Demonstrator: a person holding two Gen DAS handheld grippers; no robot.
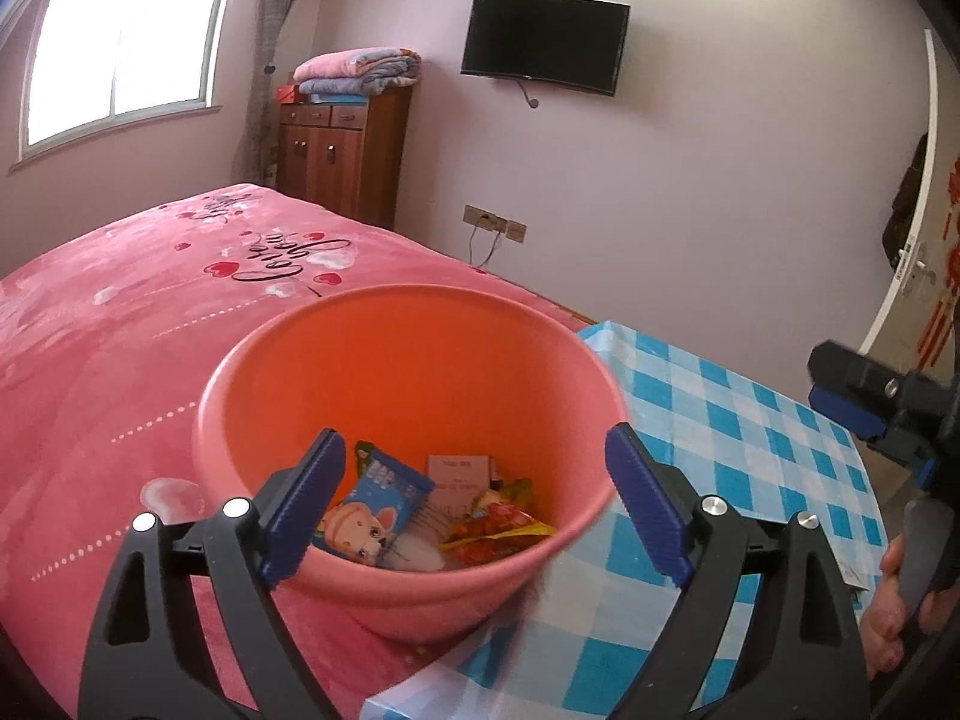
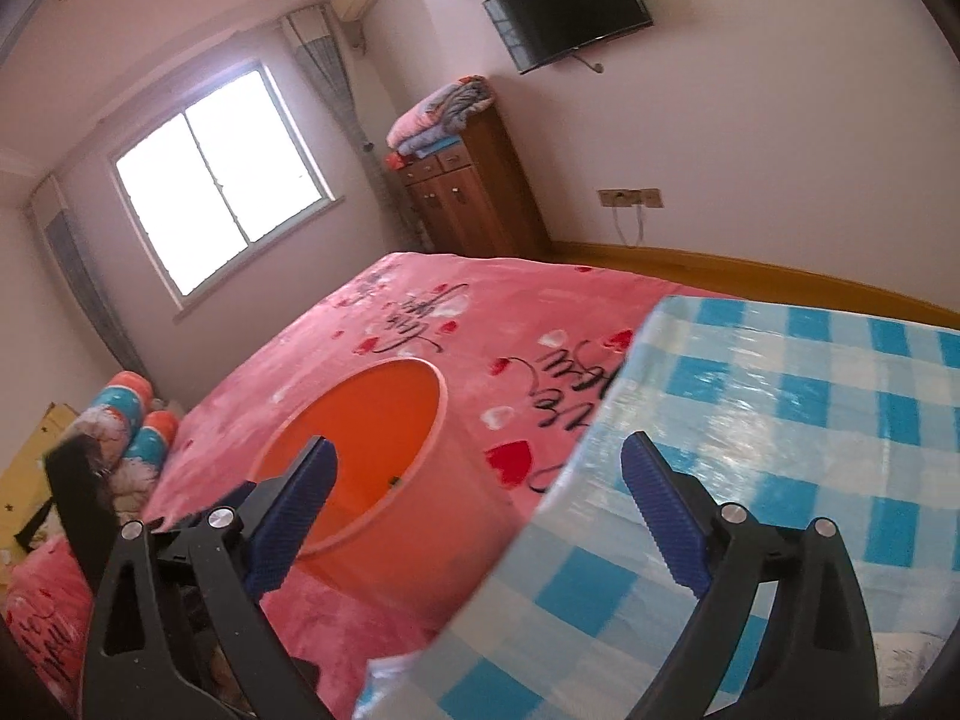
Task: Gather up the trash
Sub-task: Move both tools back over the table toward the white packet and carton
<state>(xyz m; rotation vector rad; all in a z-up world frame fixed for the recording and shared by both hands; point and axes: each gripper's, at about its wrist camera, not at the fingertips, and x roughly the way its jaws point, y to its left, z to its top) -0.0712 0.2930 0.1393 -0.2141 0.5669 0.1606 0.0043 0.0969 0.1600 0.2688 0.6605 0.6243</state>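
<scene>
Pink plush covers the bed [image 1: 120,330], the largest thing here, printed with red and white hearts and looping black script too stylised to read with certainty. Against its side stands a tabletop [image 1: 738,420] under a glossy blue-and-white checked cloth, whose near corner hangs over the bed's edge. On the far wall hang a dark television [image 1: 545,43] and a row of sockets with cables; a brown wooden cabinet [image 1: 342,150] in the corner carries folded blankets [image 1: 360,69], next to a bright window [image 1: 126,42].

A salmon-orange plastic bin [image 1: 408,396] sits on the bed, its right side close against the tabletop's edge. Its mouth is wide and unobstructed. In its bottom lies the trash: a blue wrapper [image 1: 375,516] with a cartoon puppy, a red-and-yellow snack wrapper [image 1: 498,531], and a pale paper box [image 1: 459,471] whose print is too small to read.

The left tongs [image 1: 474,504] hang just over the bin's near rim, jaws spread wide, nothing between them. The right tongs [image 2: 480,510] stand equally wide apart and empty, straddling the gap where bin and tabletop corner meet; the right wrist view is blurred. In the left wrist view they show at the right edge above the checked cloth, with the person's hand [image 1: 900,600] on the handle.
</scene>
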